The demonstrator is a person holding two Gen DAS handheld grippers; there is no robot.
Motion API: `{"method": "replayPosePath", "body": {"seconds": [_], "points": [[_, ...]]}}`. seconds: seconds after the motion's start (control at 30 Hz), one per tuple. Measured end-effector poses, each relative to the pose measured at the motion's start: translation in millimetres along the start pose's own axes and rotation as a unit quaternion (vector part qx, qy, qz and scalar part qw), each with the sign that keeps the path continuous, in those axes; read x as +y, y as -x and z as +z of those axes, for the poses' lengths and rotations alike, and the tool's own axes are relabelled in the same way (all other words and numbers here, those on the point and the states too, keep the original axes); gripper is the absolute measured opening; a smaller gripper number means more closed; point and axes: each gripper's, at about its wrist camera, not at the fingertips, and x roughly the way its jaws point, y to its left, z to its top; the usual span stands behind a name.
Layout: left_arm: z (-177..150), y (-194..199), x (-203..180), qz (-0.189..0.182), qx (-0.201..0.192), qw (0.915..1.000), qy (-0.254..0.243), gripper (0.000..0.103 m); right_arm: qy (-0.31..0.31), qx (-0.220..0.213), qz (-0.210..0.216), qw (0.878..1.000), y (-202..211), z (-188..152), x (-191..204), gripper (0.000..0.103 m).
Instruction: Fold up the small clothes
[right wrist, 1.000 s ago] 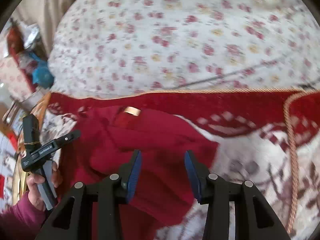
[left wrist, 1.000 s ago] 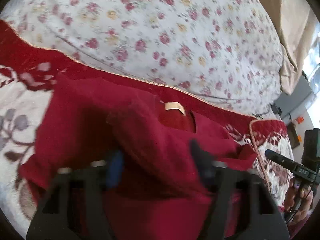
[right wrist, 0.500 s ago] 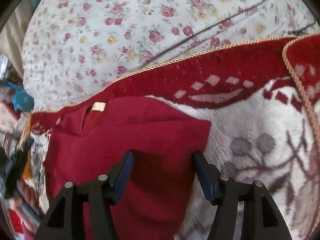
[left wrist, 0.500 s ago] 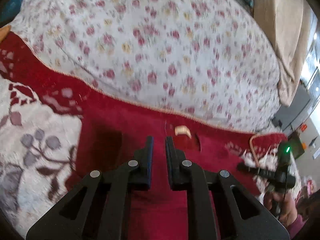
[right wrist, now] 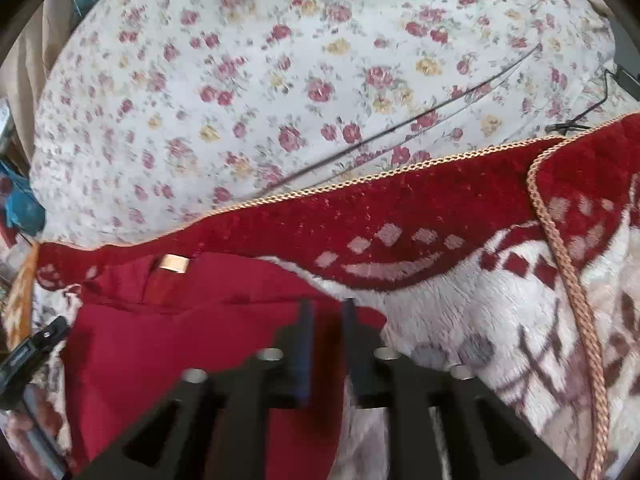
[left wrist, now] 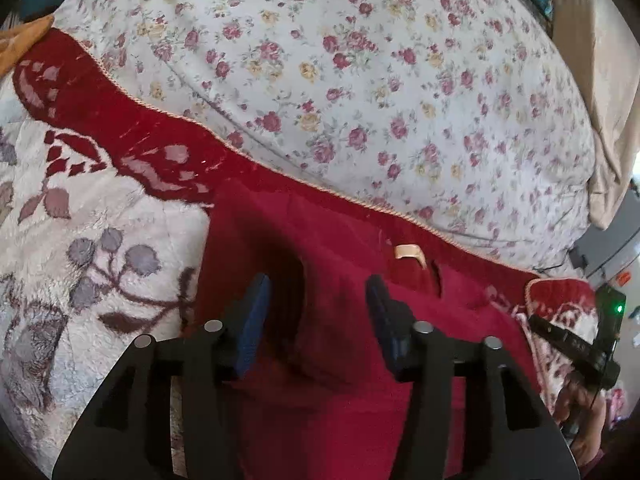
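Observation:
A dark red garment (left wrist: 340, 360) with a tan neck label (left wrist: 408, 252) lies flat on a red and white plush blanket (left wrist: 100, 240). My left gripper (left wrist: 318, 284) hovers over the garment's left part. Its jaws are opening, and nothing is pinched between the blue pads. In the right wrist view the same garment (right wrist: 180, 340) shows its label (right wrist: 174, 263) at the far edge. My right gripper (right wrist: 327, 308) sits at the garment's right edge, and its jaws are closing with red cloth in the narrow gap between them.
A floral quilt (left wrist: 360, 80) rises behind the blanket, whose cord trim (right wrist: 560, 280) runs down the right side. A person's hand (left wrist: 576, 404) shows at the right edge of the left wrist view. Beige cloth (left wrist: 600, 80) hangs at the far right.
The raised fold of the garment has dropped and now lies flat. My left gripper shut, then spread apart again. My right gripper sank to the garment's right edge and its fingers drew close together.

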Motion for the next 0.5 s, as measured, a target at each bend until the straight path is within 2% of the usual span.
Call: {"method": "replayPosePath", "body": {"seconds": [0.03,0.07,0.17,0.27,0.3,0.33,0.37,0.4,0.5], "points": [[-0.3,-0.1,-3.3,-0.003,0.001,1.0,-0.007,0.051,-0.004,-0.001,0.003,1.0,5.6,-1.3,0.9,0.058],[-1.6,-2.9,-9.3,0.001,0.005,0.9998,-0.021,0.051,-0.008,-0.002,0.009,1.0,10.6,-3.9,0.8,0.061],[-7.5,-17.1,-21.2,0.03,0.021,0.9978,-0.055,0.051,-0.013,0.016,0.035,0.999,11.7,-9.7,3.0,0.061],[-10.9,-38.9,-23.2,0.045,0.051,0.9962,-0.055,0.05,-0.008,0.033,0.042,0.999,8.5,-16.1,6.1,0.061],[-11.0,-41.6,-23.2,0.047,0.052,0.996,-0.056,0.038,-0.007,0.035,0.042,0.998,8.0,-18.3,7.1,0.061],[-11.0,-42.6,-24.4,0.053,0.049,0.9955,-0.061,0.032,-0.004,0.037,0.044,0.998,8.2,-19.8,6.8,0.061],[-10.3,-40.7,-25.5,0.049,0.047,0.9956,-0.064,0.015,-0.003,0.037,0.045,0.998,8.1,-19.7,6.6,0.061],[-8.8,-37.9,-26.0,0.04,0.046,0.9961,-0.064,0.01,-0.002,0.036,0.045,0.998,8.4,-19.2,6.3,0.061],[2.2,-13.6,-28.1,0.025,0.009,0.9977,-0.063,0.009,-0.007,0.029,0.047,0.998,10.0,-15.6,4.0,0.061]]}}
